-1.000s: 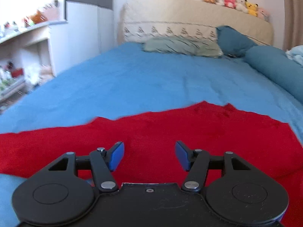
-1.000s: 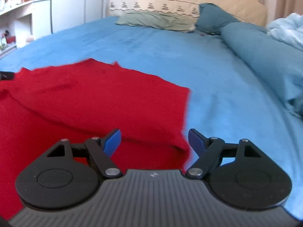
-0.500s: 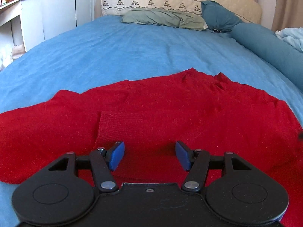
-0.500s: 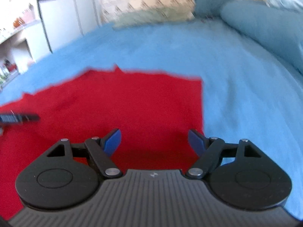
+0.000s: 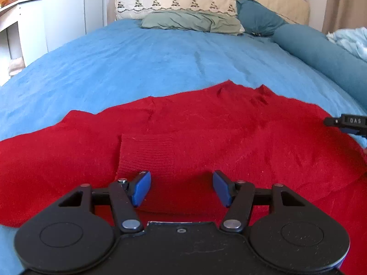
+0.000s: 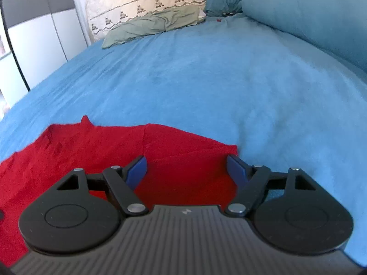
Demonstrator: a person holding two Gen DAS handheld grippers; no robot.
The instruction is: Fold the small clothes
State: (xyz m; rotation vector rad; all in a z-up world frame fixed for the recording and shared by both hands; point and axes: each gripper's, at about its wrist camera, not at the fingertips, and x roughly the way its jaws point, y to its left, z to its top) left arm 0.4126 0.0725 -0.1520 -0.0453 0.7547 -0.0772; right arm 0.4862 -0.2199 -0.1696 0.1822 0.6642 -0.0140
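Your red garment (image 5: 206,137) lies flat on the near blue bedspread (image 5: 149,64) (pillows (image 5: 190,21) far). Both your left gripper (image 5: 181,188) and right gripper (image 6: 186,171) gape wide, holding nothing.

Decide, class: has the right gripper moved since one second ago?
Yes. The right gripper has shifted toward the red sweater's right corner: the green pillow and headboard now tilt, showing it rolled too.

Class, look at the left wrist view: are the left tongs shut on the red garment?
No. The left tongs stand open above the red garment, gripping nothing.
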